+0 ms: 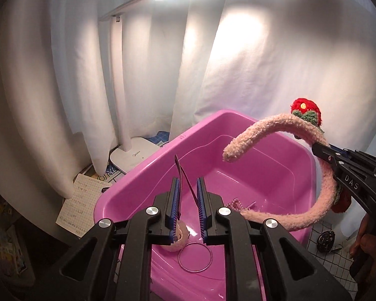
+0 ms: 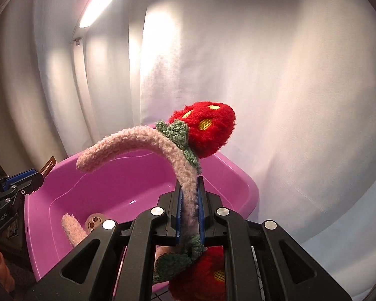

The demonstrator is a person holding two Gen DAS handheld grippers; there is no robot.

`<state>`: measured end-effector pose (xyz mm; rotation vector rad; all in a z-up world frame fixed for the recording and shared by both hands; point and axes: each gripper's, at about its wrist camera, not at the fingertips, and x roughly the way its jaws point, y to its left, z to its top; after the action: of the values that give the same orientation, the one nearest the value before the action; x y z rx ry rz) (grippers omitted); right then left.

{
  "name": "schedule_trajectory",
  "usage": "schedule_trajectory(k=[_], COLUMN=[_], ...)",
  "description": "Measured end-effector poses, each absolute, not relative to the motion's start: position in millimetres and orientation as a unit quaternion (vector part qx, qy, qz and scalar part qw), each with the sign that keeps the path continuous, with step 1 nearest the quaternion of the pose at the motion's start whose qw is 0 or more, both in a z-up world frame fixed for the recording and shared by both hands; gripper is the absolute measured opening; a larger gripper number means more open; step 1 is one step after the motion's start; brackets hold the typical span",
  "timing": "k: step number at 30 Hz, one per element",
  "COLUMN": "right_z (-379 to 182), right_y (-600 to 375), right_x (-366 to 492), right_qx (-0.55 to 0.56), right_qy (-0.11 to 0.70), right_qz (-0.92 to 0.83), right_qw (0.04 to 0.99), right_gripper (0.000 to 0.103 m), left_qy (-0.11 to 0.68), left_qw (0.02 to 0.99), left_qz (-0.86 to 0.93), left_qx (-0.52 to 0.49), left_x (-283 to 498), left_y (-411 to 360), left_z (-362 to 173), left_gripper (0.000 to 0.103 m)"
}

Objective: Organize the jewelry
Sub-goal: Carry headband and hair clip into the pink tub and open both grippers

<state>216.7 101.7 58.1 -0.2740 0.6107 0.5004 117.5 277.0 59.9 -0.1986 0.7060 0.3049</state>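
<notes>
**Two grippers over a pink basin, each with one accessory between its pads**

The right gripper (image 2: 190, 195) is pressed onto the fuzzy pink headband (image 2: 148, 140), its blue pads clamped on the band partway along the arc. The headband hangs in the air above the pink basin (image 2: 50, 190). Its arc rises forward from the gripper, bends toward the left and ends in a free tip that points down and to the left over the basin; the other tip hangs low inside the basin, next to a small plush face (image 2: 95, 222). A red strawberry ornament (image 2: 208, 130) with green leaves sits on top of the arc, just ahead of the pads; a second strawberry (image 2: 203, 276) lies below the gripper.

The left gripper (image 1: 188, 195) has its pads set a little apart, and a thin dark-red hair clip (image 1: 181, 173) stands between them. The clip's lower end lies against the left pad, and its long axis runs steeply upward and away from the camera, leaning slightly left. From the right wrist view the clip's flat slotted end (image 2: 49, 165) sticks out past the fingertips, above the basin's left rim.

On the basin floor lie a thin ring bangle (image 1: 195, 257) and a beaded chain (image 1: 238, 204). A white desk lamp (image 1: 127, 155) stands behind the basin.
</notes>
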Motion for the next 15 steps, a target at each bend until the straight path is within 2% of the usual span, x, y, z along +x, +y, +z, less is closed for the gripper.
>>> schedule_trajectory(k=[11,15], right_z=[3.8,-6.6], right_y=[150.0,158.6], right_x=[276.8,286.7], right_qx=[-0.171,-0.179], right_qy=[0.426,0.449], right_qz=[0.251,0.241], right_qw=[0.852,0.842], right_gripper=[0.010,0.012], left_qy=[0.432,0.447], left_qw=[0.882,0.875], left_qz=[0.150,0.152], left_qx=[-0.115,-0.105], left_x=[157.9,163.9], left_y=[297.3,296.7], left_z=[21.3,18.1], left_gripper=[0.021,0.021])
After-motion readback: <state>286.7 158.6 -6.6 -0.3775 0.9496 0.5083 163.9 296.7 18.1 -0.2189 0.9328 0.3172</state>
